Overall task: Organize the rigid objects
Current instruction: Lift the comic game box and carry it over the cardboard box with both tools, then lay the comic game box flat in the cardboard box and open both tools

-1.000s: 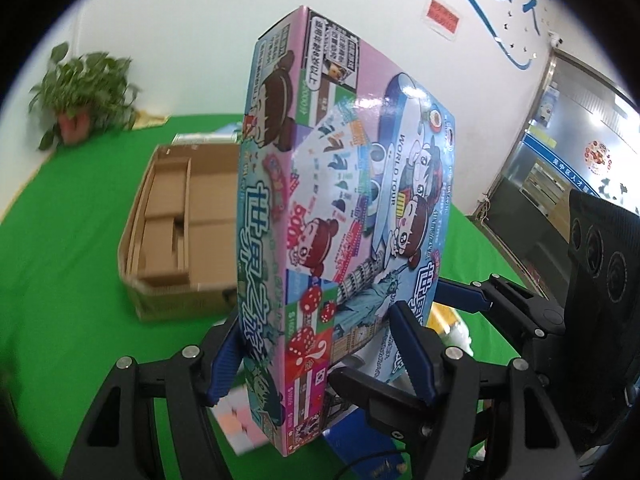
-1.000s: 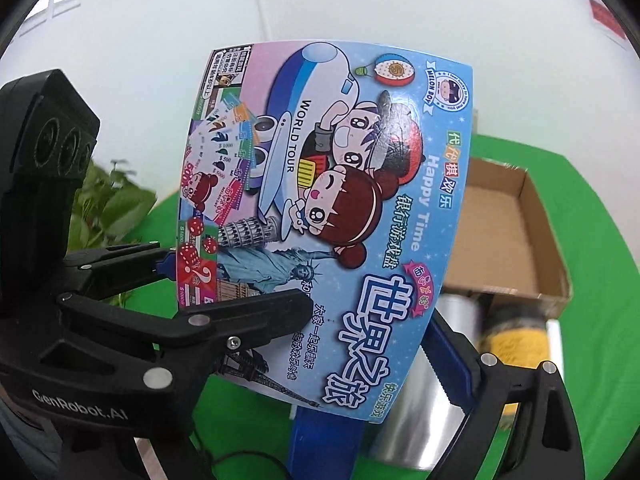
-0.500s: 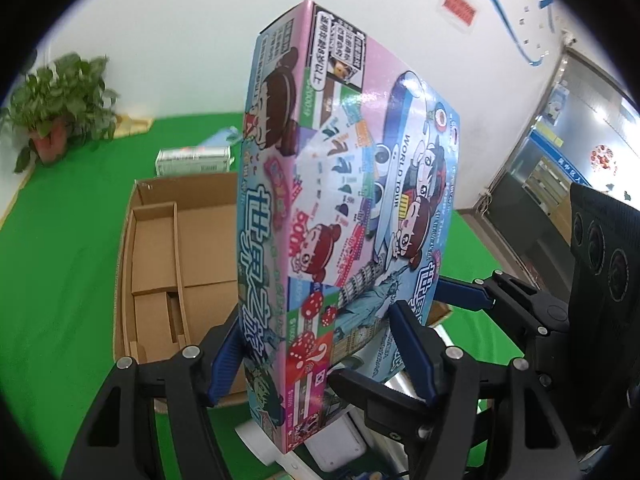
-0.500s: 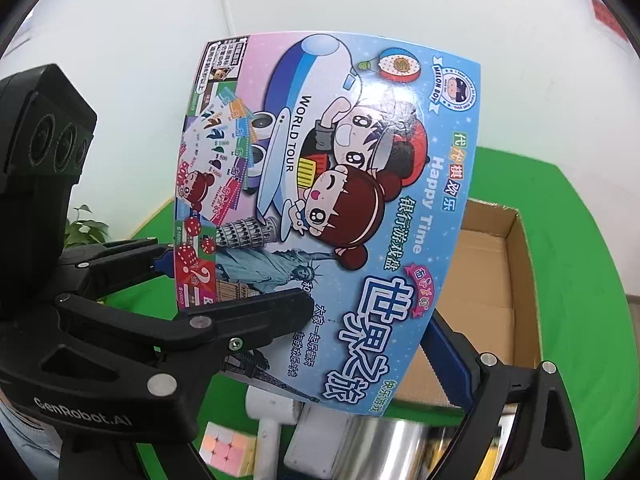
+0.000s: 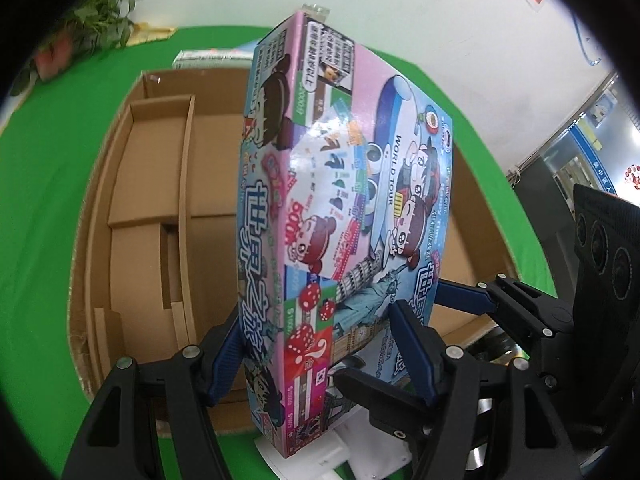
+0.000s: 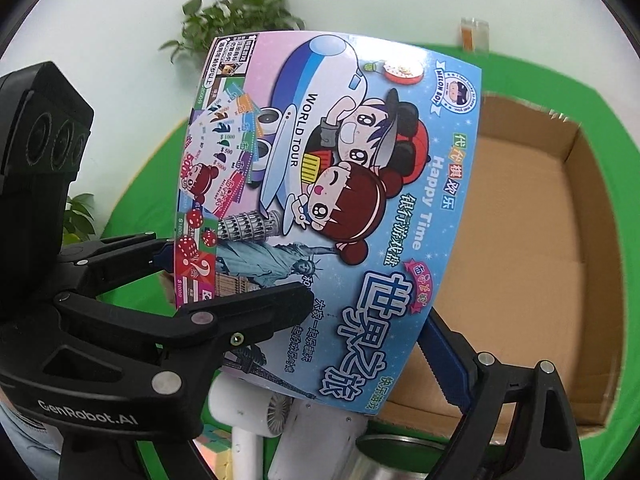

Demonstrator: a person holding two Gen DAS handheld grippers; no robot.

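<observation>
Carrying a board game box with both grippers, held on edge above the open cardboard box.

Left gripper: closed across the game box's thin sides, blue pads pressing low on the pack, at lower centre of the left wrist view.

Right gripper: spanned the broad printed face of the same game box; one black finger lay across the face at lower left, the blue-padded finger sat at the lower right edge. Its jaws were closing with the box between them, and contact looked firm.

Cardboard box filled the right of the right wrist view; an inner divider split off narrower compartments at left of the left wrist view. The large compartment looked bare. Green counter all round. A white hair dryer and a metal can lay below the game box, at bottom of frame. A potted plant stood by the wall.

Step judged: transport nearly done, placement pending. The next move probably calls for lowering the game box into the large compartment, clear of the divider, both grippers letting go together.
</observation>
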